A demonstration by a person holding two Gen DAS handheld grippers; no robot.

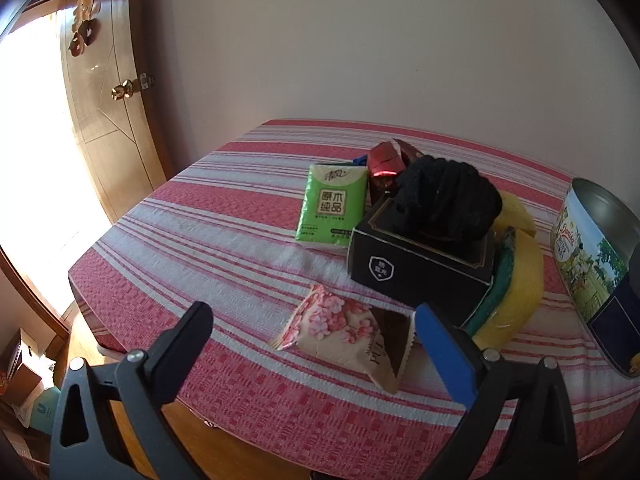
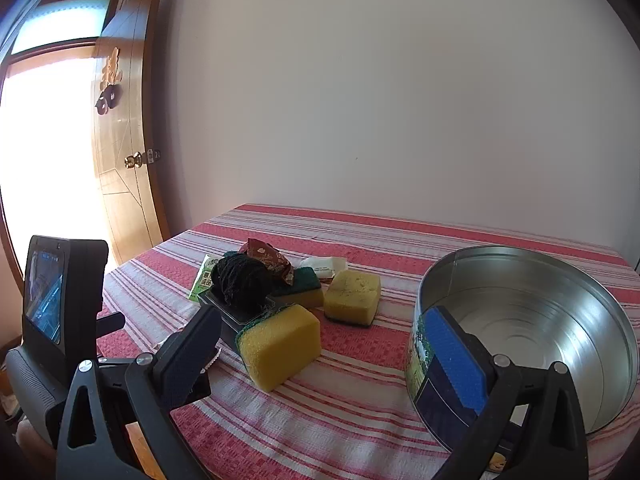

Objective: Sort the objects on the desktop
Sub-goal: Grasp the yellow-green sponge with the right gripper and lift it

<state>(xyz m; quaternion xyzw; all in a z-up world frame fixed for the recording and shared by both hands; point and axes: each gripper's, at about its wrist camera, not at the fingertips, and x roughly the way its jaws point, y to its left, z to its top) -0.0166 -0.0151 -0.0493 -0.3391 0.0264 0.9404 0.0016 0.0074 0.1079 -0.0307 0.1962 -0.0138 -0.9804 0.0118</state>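
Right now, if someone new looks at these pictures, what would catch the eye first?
Probably the cluttered pile mid-table on the red striped cloth: a black box with a black yarn ball on top, yellow sponges beside it, a green tissue pack behind. Next, the big empty metal tin at the right. A floral snack packet lies nearest, before the open left gripper.

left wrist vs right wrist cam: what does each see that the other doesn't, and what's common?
Left wrist only: the floral snack packet between the open left gripper fingers.
Right wrist only: the tin's bare metal inside, a separate yellow sponge, the open right gripper.
Both: black box with dark yarn, green tissue pack, striped cloth, door.
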